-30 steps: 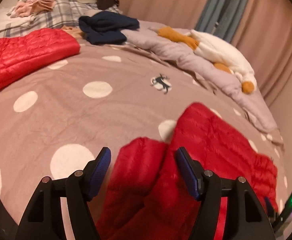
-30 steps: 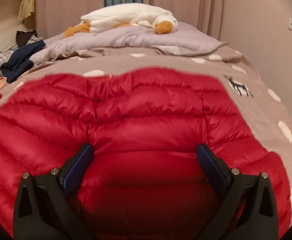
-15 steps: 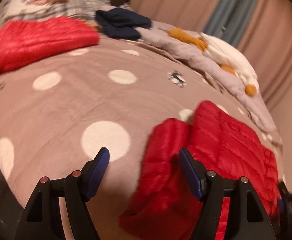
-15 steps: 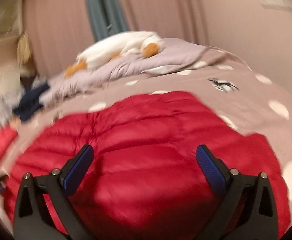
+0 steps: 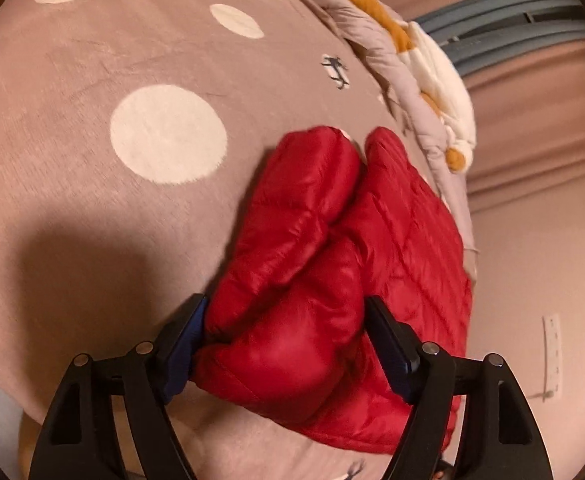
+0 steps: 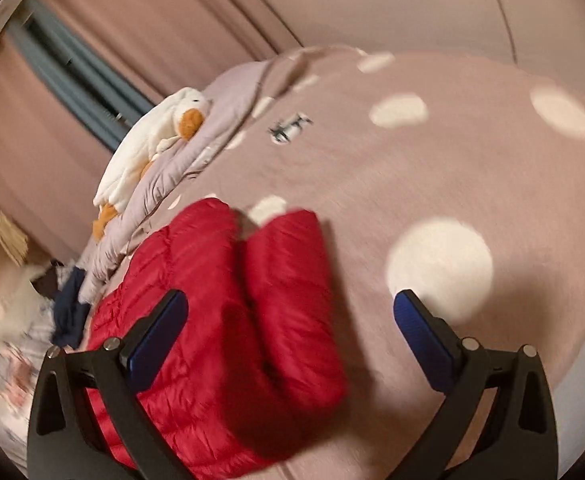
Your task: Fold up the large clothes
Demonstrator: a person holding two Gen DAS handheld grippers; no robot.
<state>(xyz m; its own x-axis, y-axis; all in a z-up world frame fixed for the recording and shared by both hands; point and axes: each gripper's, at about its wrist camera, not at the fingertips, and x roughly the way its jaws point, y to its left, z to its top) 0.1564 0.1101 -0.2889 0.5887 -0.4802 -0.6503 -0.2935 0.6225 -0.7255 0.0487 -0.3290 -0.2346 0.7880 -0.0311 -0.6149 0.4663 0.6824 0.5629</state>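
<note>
We've got the left gripper [image 5: 284, 354] straddling the near sleeve [image 5: 288, 240] of the red puffer jacket [image 5: 404, 240], jaws opening, no pinch. Right gripper [image 6: 290, 338] open above the other sleeve [image 6: 292, 304]. Jacket lies on the bedspread [image 5: 92, 208]. Next: pinch sleeves, fold inward.

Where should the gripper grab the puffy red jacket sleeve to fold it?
Probably the red jacket's sleeve near its cuff end, pinched across its width from the bed's near edge. It lies flat, long and narrow, beside the body, and the left gripper, jaws opening, already straddles it.
</note>
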